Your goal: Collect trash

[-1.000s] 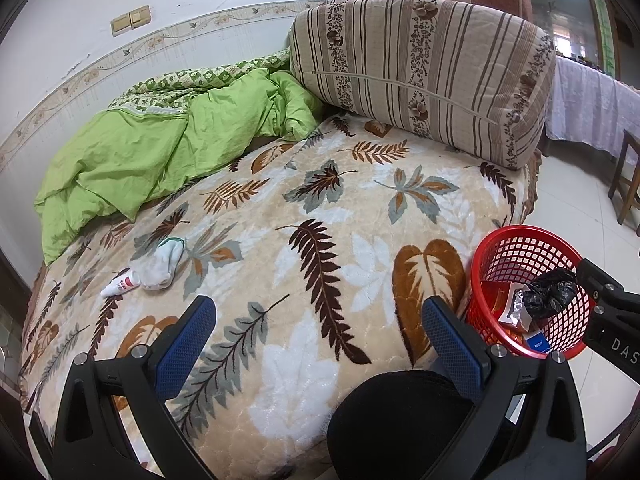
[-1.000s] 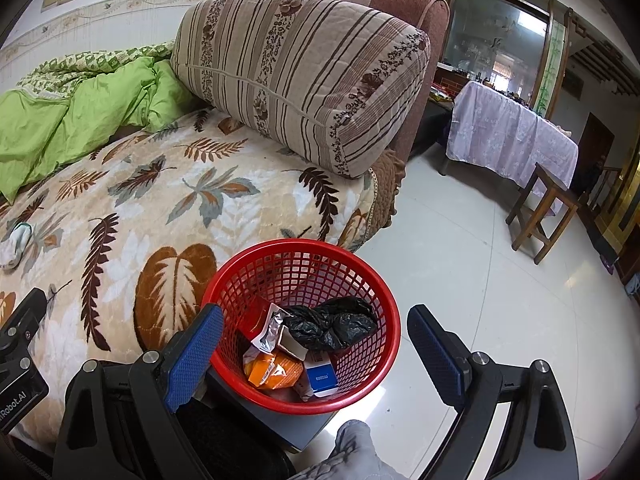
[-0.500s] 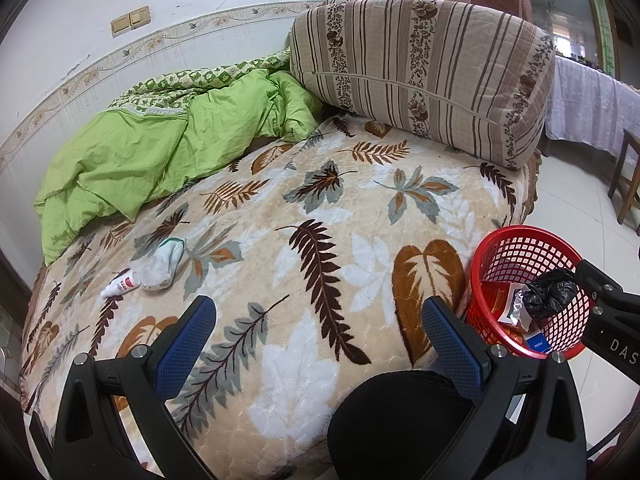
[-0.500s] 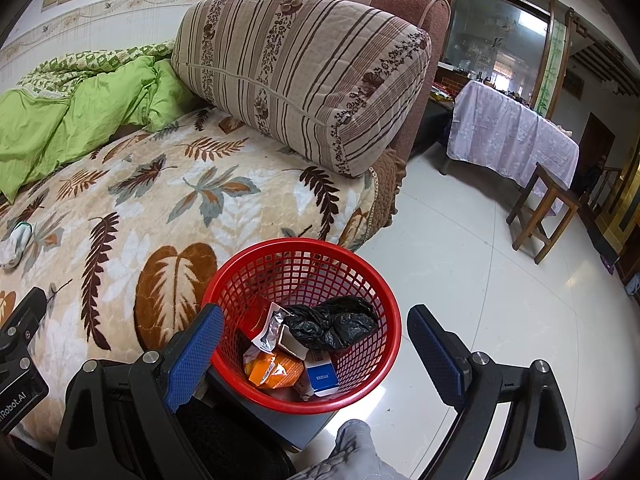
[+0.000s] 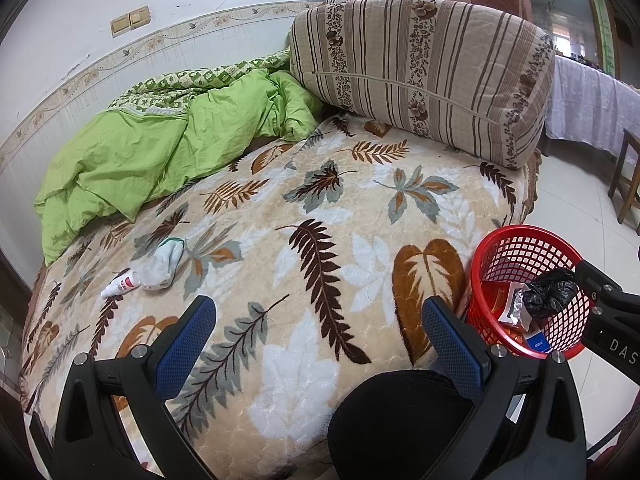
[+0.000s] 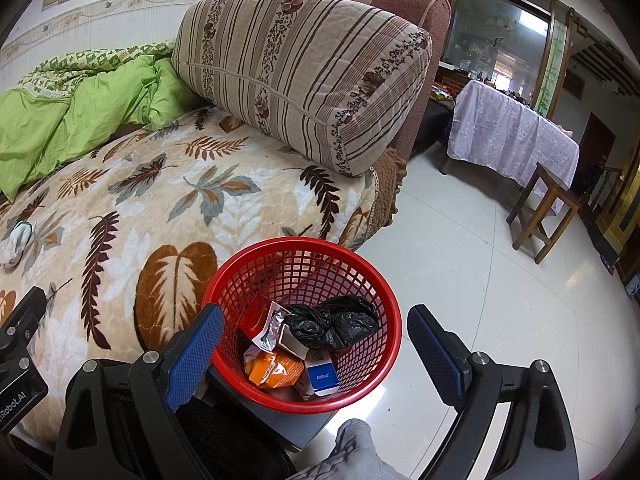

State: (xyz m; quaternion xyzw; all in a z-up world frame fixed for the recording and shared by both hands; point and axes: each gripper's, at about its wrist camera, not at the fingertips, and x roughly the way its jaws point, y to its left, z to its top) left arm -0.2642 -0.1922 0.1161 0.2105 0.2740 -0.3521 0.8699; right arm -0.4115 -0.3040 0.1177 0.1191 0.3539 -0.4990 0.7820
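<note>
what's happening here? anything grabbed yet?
Nothing is grabbed. Both claws are open and empty: the left claw faces the leaf-print blanket, the right claw hangs over the red basket beside the bed. The basket already holds a black bag and wrappers. A small white tube and a sock lie on the blanket.

Leaf-print bed (image 5: 304,240), striped bolster (image 6: 304,76), glossy white tiled floor (image 6: 460,248), wooden stool (image 6: 544,208), draped table (image 6: 512,128)

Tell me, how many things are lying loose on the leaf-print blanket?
2: a white sock and a small white tube, touching each other near the blanket's far left side. More could be hidden under the green quilt.
</note>
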